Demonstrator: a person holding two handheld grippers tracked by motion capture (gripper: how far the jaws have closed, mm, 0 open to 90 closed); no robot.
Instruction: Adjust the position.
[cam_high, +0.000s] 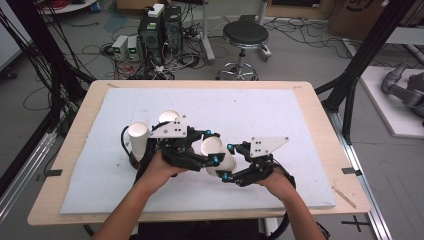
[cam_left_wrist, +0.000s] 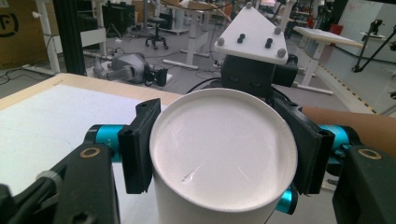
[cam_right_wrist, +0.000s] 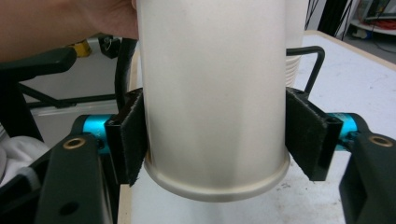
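Note:
A white paper cup (cam_high: 214, 148) is held tilted above the white mat, its flat base turned up toward the left. My left gripper (cam_high: 212, 147) is shut on it near the base. In the left gripper view the cup's round base (cam_left_wrist: 223, 149) sits between both pads, which press on its sides. My right gripper (cam_high: 226, 162) closes on the same cup nearer the rim. In the right gripper view the cup wall (cam_right_wrist: 212, 93) fills the gap and both pads (cam_right_wrist: 133, 140) touch it just above the rolled rim. The right gripper's grey plate (cam_left_wrist: 254, 35) shows behind the cup.
Two stacks of white cups (cam_high: 138, 134) (cam_high: 169, 117) stand on the white mat (cam_high: 300, 115) just left of my left hand. The wooden table edge (cam_high: 345, 165) runs along the right. A stool (cam_high: 245, 37) and computers (cam_high: 159, 30) stand beyond the table.

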